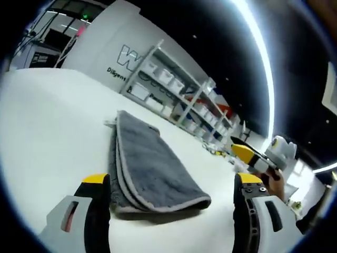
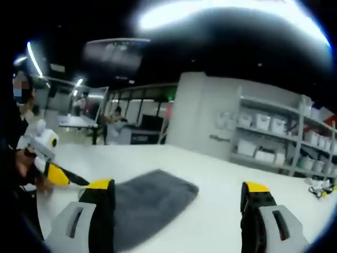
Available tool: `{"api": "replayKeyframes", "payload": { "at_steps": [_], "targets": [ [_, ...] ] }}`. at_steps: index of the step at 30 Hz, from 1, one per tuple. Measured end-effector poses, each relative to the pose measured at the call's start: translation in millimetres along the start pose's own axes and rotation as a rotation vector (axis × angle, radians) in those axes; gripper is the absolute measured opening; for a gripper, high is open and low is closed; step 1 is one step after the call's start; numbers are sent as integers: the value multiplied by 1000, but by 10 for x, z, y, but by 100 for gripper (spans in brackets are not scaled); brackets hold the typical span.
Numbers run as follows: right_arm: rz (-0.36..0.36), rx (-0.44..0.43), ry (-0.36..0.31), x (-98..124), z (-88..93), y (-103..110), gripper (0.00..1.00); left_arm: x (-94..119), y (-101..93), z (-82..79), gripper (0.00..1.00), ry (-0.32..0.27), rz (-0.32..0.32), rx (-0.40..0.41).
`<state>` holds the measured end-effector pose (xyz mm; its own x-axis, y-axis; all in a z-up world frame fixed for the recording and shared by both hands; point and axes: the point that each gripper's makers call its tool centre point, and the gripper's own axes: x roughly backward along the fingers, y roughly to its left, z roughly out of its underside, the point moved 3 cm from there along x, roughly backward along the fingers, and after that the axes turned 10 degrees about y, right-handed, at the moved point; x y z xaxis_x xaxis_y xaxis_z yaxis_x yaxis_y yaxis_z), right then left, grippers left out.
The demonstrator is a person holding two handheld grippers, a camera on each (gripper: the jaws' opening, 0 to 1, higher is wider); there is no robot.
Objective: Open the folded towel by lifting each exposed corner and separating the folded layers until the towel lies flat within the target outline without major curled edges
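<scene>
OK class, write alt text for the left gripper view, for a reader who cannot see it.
A folded grey towel lies on a white table, its layered edges facing the camera. The left gripper is open, its yellow-tipped jaws either side of the towel's near end. The right gripper comes in from the right, with storage shelves behind.

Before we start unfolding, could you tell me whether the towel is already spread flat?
No, the towel lies folded in stacked layers on the table.
</scene>
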<state>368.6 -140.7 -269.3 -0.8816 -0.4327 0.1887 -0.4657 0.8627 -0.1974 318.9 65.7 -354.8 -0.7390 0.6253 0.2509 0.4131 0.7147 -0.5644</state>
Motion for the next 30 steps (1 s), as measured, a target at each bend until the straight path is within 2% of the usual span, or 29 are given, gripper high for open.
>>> {"api": "replayKeyframes", "payload": {
  "at_steps": [8, 9, 13, 15, 17, 20, 23, 30],
  "targets": [
    [62, -69, -3, 171, 345, -97, 100, 42, 41, -33, 93, -20, -19, -14],
    [57, -76, 3, 229, 420, -30, 100, 39, 47, -23, 93, -16, -23, -16],
    [61, -66, 2, 311, 502, 70, 100, 0, 28, 26, 93, -3, -25, -27],
    [48, -113, 3, 348, 545, 132, 100, -5, 24, 40, 93, 1, -29, -36],
    [46, -124, 5, 367, 582, 157, 100, 3, 25, 39, 93, 3, -35, -54],
    [42, -115, 51, 356, 713, 192, 100, 21, 32, 26, 93, 3, -43, -75],
    [41, -126, 64, 354, 752, 178, 100, 32, 45, 2, 92, -1, -47, -81],
    [43, -124, 52, 333, 715, 145, 100, -7, -2, 38, 92, 15, -10, -40]
  ]
}}
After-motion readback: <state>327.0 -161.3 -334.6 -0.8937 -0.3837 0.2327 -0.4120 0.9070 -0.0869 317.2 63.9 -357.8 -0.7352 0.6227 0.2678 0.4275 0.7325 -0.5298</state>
